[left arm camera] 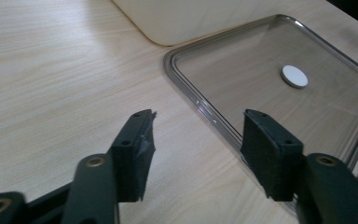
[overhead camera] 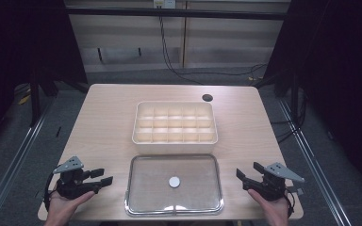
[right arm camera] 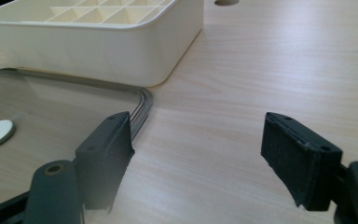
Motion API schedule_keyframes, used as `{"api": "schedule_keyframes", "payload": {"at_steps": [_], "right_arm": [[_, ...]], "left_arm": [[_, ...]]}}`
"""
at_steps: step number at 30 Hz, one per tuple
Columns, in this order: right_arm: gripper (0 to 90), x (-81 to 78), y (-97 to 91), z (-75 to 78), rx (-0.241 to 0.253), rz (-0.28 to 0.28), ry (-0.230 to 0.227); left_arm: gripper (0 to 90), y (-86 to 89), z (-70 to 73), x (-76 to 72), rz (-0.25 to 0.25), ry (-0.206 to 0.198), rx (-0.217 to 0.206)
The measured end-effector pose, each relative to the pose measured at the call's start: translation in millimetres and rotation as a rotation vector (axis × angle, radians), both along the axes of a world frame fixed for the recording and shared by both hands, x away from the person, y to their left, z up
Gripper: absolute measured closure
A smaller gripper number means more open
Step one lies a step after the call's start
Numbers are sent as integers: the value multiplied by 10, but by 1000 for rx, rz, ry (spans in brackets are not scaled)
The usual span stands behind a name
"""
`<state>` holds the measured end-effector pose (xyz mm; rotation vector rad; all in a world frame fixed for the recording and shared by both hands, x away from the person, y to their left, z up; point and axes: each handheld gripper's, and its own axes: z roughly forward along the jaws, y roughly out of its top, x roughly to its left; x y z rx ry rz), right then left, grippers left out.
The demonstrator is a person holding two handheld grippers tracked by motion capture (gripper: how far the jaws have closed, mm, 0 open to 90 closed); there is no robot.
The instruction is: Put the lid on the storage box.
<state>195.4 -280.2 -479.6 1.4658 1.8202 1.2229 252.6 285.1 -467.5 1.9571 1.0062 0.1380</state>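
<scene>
Two grippers, left [overhead camera: 104,179] and right [overhead camera: 241,175], are held with jaws apart and empty, flanking the clear lid [overhead camera: 141,197]; its long axis runs between them, each equally near.

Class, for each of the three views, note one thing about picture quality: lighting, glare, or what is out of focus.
High view: the table is lit while the surroundings fall into darkness, and a faint glare sits on the clear lid's near rim. Left gripper view: the near black jaws are soft, while the lid's white disc is sharper. Right gripper view: the compartment box is evenly lit; the jaws' bases blur.
</scene>
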Motion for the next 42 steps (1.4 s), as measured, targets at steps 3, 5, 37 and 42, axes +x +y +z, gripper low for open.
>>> {"api": "schedule_keyframes", "payload": {"at_steps": [3,5,37,42], "right_arm": [[204,2,-4,-14,10,-1,16],[212,-1,1,-3,11,7,11],[379,395,523,345,50,191,178],[394,530,584,380,52,193,175]], "left_arm": [[366,15,-3,1,-17,11,-14],[369,27,5,-8,-22,10,-33],[479,-338,265,270,-68,-48,12],[496,-468,246,372,-75,-46,40]]}}
